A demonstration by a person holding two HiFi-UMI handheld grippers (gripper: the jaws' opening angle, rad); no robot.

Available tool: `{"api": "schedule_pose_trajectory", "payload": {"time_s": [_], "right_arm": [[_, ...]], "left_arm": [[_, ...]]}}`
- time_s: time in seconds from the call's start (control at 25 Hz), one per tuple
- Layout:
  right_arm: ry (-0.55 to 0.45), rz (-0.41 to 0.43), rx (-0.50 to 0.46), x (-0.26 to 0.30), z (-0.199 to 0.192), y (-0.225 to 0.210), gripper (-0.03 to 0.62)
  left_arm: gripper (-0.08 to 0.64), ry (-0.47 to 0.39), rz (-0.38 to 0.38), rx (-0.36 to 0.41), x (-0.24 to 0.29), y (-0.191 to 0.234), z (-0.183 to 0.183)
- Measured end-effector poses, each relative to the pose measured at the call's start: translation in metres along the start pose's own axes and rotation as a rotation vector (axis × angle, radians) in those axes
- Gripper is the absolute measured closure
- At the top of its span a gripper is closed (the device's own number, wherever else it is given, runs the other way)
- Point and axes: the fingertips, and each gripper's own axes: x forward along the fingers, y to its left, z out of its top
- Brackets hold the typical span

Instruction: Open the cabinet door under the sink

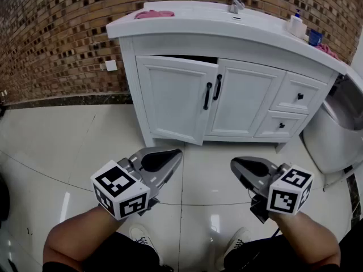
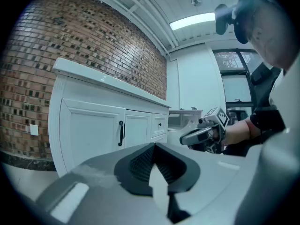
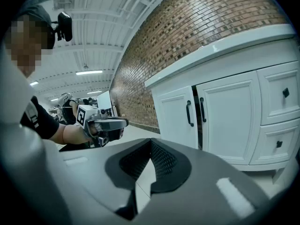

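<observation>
The white cabinet under the sink has two doors. Its left door stands slightly ajar, with a dark gap along its top and beside its black handle. The right door lies flush, its handle next to the other. Both grippers hover low over the floor, well short of the cabinet. My left gripper is shut and holds nothing. My right gripper is also shut and empty. The right gripper view shows the ajar door and the gap beside it.
A white counter carries a faucet, a pink cloth, a soap bottle and a blue cup. Two drawers sit right of the doors. A grey appliance stands at the far right. Glossy tiled floor lies ahead.
</observation>
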Motion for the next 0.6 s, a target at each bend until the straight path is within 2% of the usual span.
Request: {"api": "schedule_pose_trajectory", "payload": {"time_s": [0.24, 0.44, 0.6], "right_arm": [[-0.012, 0.006, -0.002, 0.0, 0.003, 0.0, 0.586], [-0.023, 0.015, -0.001, -0.002, 0.006, 0.002, 0.586], [-0.034, 0.02, 0.0, -0.004, 0.009, 0.0, 0.586]], "left_arm": [[0.552, 0.007, 0.02, -0.006, 0.006, 0.005, -0.007], [0.552, 0.005, 0.02, 0.05, 0.013, -0.001, -0.003], [0.552, -0.02, 0.038, 0.063, 0.022, 0.004, 0.003]]}}
